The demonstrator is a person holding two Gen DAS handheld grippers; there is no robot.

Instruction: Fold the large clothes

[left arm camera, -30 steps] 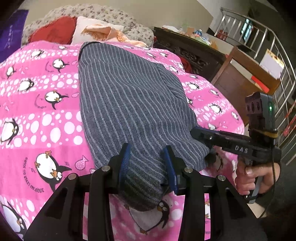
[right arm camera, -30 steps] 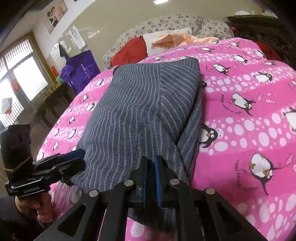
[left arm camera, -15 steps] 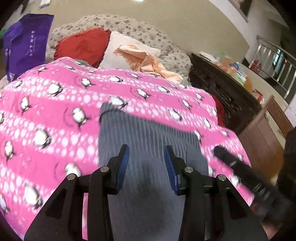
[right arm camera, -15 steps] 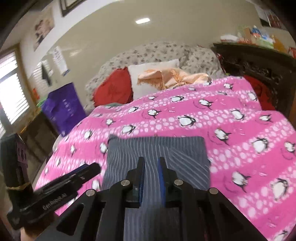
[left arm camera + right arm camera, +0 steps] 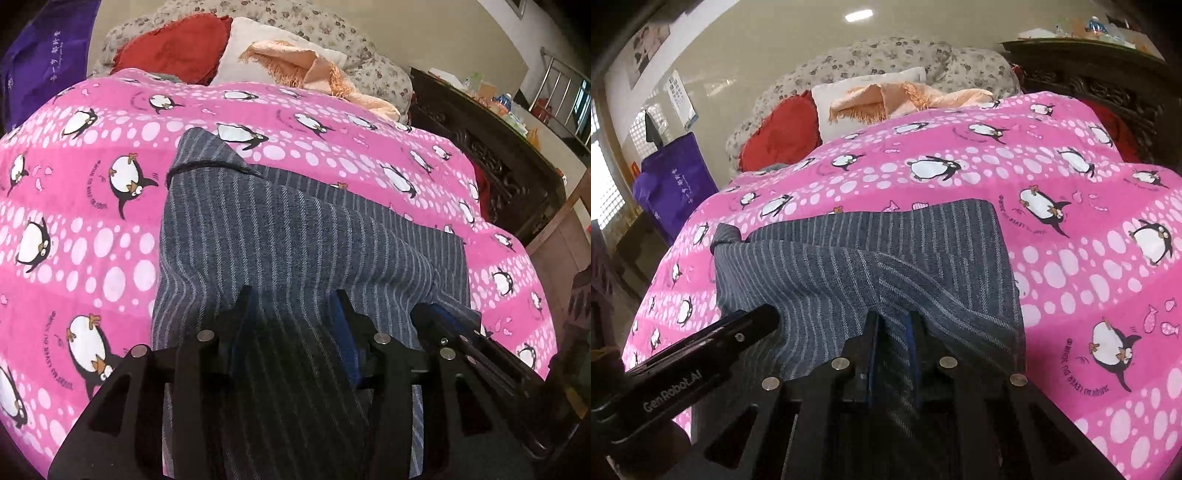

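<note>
left wrist view: the grey striped garment (image 5: 295, 236) lies on the pink penguin bedspread (image 5: 92, 229), its near end carried over toward the far end, so a fold is under way.
left gripper (image 5: 293, 314): jaws partly apart and opening, cloth running between them; from this view i cannot tell whether the pads press on it.
right gripper (image 5: 892, 328): jaws narrow, nipping a ridge of the striped cloth between the blue pads.
far edge: one far corner (image 5: 207, 151) is flipped up in a small cuff, while the other far corner (image 5: 975, 210) lies flat.
risk, uneven release: with the left side letting go while the right side holds, the top layer may drop askew and the edges fail to line up.
risk, drag: if the right claw pulls away before it opens, it could tow the top layer and wrinkle the one beneath.
risk, bunching: the cloth rises in a hump between the two grippers; set down like that, it would probably trap a crease.
risk, collision: the two grippers are near each other and could knock together.
surroundings: red pillow (image 5: 173, 48) and peach shawl (image 5: 303, 62) lie well apart from the work.
</note>
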